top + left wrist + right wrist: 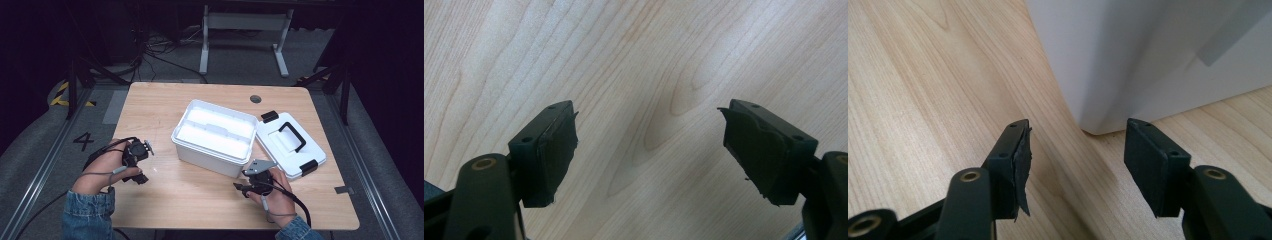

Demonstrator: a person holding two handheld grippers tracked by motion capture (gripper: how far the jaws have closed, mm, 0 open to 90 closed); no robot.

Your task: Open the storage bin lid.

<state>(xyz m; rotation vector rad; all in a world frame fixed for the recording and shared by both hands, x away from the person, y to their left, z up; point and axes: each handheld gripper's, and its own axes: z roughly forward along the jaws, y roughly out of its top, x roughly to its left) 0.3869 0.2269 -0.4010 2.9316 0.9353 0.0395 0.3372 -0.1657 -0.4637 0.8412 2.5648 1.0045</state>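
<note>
Both tongs wait spread and empty near the open white box.

The white box [212, 137] stands at the middle of the wooden table [165, 197], without its cover, and it looks empty inside. Its lid [290, 145] lies flat at 3 o'clock of it, touching or almost touching the box, handle up, probably put there so the opening stays free. The right gripper [247, 187] rests low at 5 o'clock of the box; in the right gripper view its jaws are spread around nothing and aim at the lower corner of the box [1088, 127], so I judge it is ready to work at this side. The left gripper [649, 150] is at 9 o'clock, well apart from the box, jaws also spread, over bare wood.
</note>
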